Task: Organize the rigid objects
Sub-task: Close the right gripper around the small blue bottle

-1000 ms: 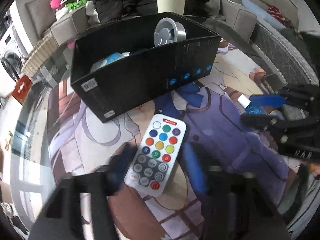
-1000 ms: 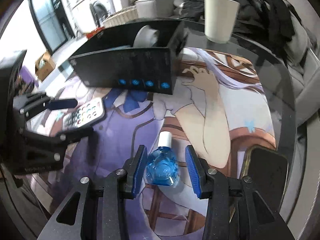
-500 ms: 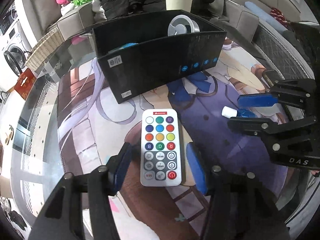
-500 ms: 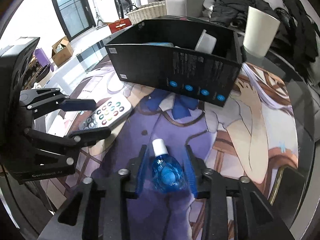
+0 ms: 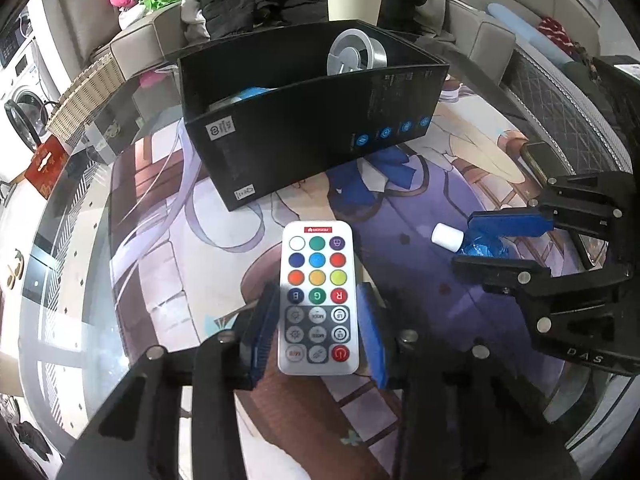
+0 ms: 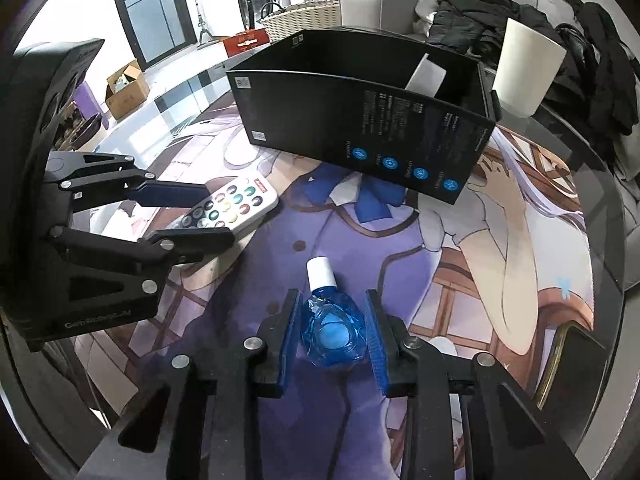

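A white remote (image 5: 318, 296) with coloured buttons sits between the blue pads of my left gripper (image 5: 318, 332), which is shut on its lower half; it also shows in the right wrist view (image 6: 230, 208). My right gripper (image 6: 333, 332) is shut on a small blue bottle (image 6: 332, 326) with a white cap, also seen in the left wrist view (image 5: 476, 246). A black open box (image 5: 312, 132) stands behind, holding a grey round object (image 5: 354, 56) and something blue (image 5: 250, 94).
A beige cup (image 6: 528, 72) stands behind the box. A dark phone (image 5: 546, 162) lies at the table's right edge. Dark clothes (image 6: 472, 24) lie on a sofa beyond. The glass table (image 5: 76, 240) has an illustrated mat under it.
Both grippers have closed: the left onto the remote, the right onto the blue bottle. Both views have pulled back slightly from the box.
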{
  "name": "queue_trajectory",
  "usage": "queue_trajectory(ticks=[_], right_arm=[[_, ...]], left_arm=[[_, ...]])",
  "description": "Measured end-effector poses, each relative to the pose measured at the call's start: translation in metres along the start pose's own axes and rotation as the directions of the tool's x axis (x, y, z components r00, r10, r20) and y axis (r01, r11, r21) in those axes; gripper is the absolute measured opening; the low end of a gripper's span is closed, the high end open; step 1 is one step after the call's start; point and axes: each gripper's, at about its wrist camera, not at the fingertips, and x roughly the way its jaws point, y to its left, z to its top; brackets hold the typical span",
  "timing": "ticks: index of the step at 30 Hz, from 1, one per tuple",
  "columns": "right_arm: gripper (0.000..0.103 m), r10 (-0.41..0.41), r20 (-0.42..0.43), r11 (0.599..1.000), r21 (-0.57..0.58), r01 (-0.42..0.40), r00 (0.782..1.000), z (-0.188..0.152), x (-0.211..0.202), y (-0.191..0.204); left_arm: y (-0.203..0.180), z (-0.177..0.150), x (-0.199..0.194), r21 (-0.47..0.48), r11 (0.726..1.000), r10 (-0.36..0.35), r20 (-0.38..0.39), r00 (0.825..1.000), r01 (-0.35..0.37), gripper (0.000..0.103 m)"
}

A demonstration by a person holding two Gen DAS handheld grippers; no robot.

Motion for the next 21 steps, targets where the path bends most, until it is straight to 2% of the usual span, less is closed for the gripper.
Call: queue_trajectory(ticks=[5, 13, 21], right_arm=[[0.031, 0.006, 0.001, 1.0, 0.011, -0.006, 1.0, 0.001, 0.0, -0.001], [0.031, 0.009, 0.024, 1.0, 0.018, -0.009, 1.0, 0.002, -0.008, -0.004], [0.033, 0.006, 0.008, 1.0, 0.01, -0.006, 1.0, 0.006, -0.001, -0.002]], left_arm=[[0.0, 0.001, -0.001, -0.007, 1.0, -0.01, 0.004, 1.0, 0.01, 0.038], [-0.001, 0.004, -0.016, 0.006, 1.0, -0.01, 0.059, 0.998, 0.01, 0.038], [0.003, 0.002, -0.005, -0.01, 1.0, -0.016, 0.013, 1.0, 0.016, 0.038]])
